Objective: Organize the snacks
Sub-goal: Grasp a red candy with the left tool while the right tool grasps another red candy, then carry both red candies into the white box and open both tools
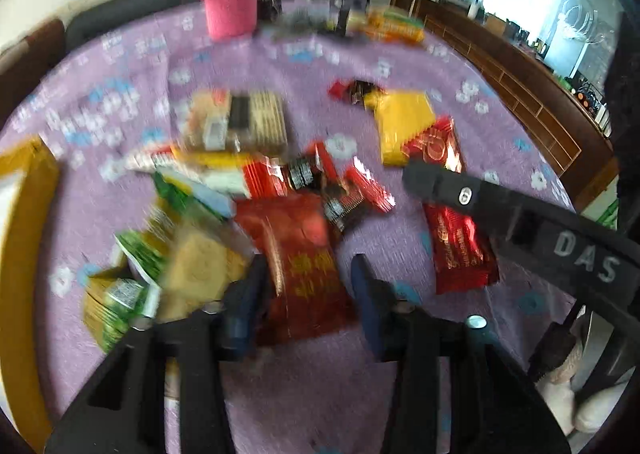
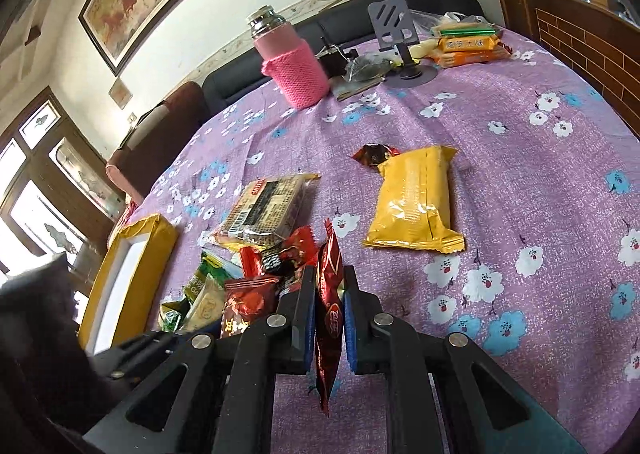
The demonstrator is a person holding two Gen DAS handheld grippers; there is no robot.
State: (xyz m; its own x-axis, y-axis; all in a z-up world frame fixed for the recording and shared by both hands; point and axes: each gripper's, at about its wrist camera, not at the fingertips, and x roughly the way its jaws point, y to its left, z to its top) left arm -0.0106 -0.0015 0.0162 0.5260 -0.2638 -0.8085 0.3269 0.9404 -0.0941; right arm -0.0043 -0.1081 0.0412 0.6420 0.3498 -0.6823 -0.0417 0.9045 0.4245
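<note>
**Sorting barely begun: one packet lifted, the heap untouched**

Holding a dark red foil packet (image 2: 329,318) edge-on, the right tool (image 2: 329,318) is seen closed on it, the packet pinched upright between the two fingers and raised clear of the purple flowered surface (image 2: 520,158). The left tool (image 1: 308,282) is spread wide and has hold of nothing; a large red sachet (image 1: 308,254) lies on the cloth between its fingers, apparently not yet touched, though the blur of that view leaves contact uncertain.

Little of the task appears done. A jumbled heap of snacks (image 2: 248,274) is left near the yellow-rimmed box (image 2: 128,282): red wrappers, green and cream packets overlapping one another. A biscuit pack with a barcode (image 2: 264,210) lies just beyond the heap, and a yellow packet (image 2: 416,202) rests apart to the right, a small dark wrapper (image 2: 374,154) touching its far end. The visible part of the box shows bare white, so nothing is judged to have been put away in it yet. Nearly every item is still to be placed.
</note>
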